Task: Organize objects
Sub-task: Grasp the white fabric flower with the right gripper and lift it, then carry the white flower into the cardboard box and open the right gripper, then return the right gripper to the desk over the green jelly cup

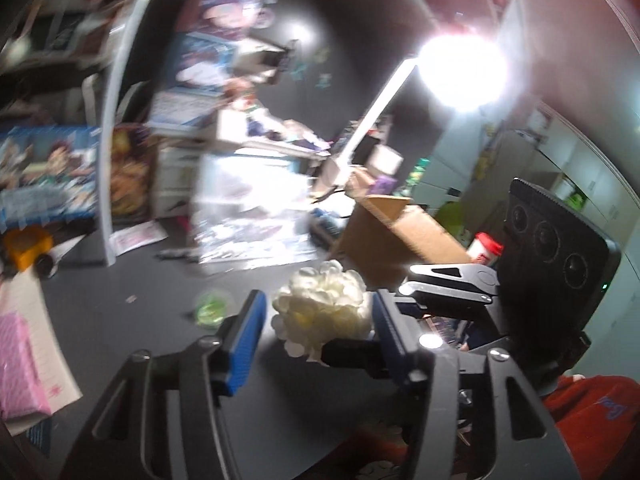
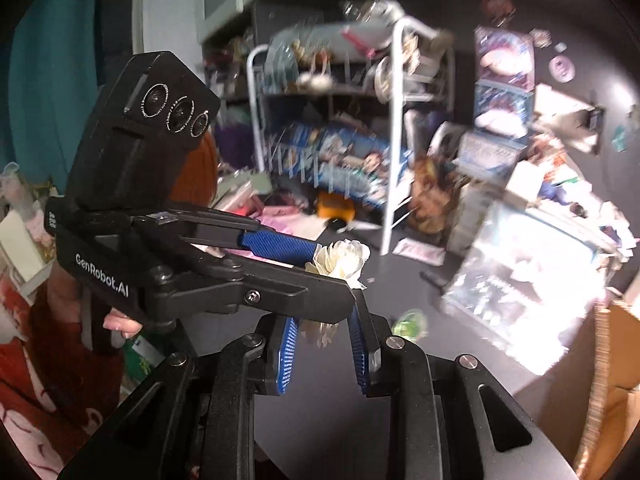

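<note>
The dark worktop (image 1: pixel 132 280) fills the middle of both views, its far edge crowded with blurred printed boxes. A white wire rack (image 2: pixel 394 120) stands at upper centre of the right wrist view, and a cardboard box (image 1: pixel 394 236) sits right of centre in the left wrist view. The left hand-held gripper (image 1: pixel 318 320) has its blue pads spread wide apart around a white artificial flower (image 1: pixel 324 304). The right hand-held gripper (image 2: pixel 324 344), lower centre, also looks spread; whether either one pinches the flower cannot be told. A small green object (image 1: pixel 212 308) lies on the worktop just left of the flower.
</note>
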Motion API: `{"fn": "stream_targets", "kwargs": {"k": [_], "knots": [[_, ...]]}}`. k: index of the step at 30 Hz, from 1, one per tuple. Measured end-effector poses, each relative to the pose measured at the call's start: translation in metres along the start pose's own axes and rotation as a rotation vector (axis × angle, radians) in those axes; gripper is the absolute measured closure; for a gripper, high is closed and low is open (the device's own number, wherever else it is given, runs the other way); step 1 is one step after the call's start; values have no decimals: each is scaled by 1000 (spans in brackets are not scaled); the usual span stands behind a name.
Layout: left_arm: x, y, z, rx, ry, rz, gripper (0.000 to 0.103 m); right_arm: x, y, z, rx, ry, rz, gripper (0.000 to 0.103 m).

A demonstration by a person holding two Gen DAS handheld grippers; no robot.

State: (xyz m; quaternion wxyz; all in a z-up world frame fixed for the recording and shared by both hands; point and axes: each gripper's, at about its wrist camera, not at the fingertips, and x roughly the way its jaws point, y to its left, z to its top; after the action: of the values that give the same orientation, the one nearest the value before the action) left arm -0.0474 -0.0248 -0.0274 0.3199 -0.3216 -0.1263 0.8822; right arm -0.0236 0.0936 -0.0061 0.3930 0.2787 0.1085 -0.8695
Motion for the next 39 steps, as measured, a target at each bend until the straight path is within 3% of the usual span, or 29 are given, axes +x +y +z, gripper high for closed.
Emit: {"fn": "stream_targets", "kwargs": {"k": [5, 13, 23, 25, 27, 28, 32, 39], "knots": [[27, -38, 25, 61, 15, -50, 64, -43, -32, -6, 44, -41, -54, 83], [97, -95, 64, 150, 88, -125, 65, -98, -95, -24, 134, -62, -155, 83], [159, -120, 70, 163, 215, -113, 64, -111, -146, -54, 239, -3, -145, 81], [162, -122, 69, 167, 227, -98, 61, -111, -148, -56, 250, 4, -143, 80], [160, -121, 68, 174, 221, -69, 41, -113, -149, -59, 251, 10, -153, 70], [157, -122, 68, 180, 209, -51, 36, -115, -148, -59, 251, 10, -157, 64], [140, -120, 71, 178, 171, -62, 22, -122, -146, -62, 254, 6, -178, 63], [102, -106, 69, 161, 90, 6, 21, -121, -138, -58, 242, 7, -182, 63]]}}
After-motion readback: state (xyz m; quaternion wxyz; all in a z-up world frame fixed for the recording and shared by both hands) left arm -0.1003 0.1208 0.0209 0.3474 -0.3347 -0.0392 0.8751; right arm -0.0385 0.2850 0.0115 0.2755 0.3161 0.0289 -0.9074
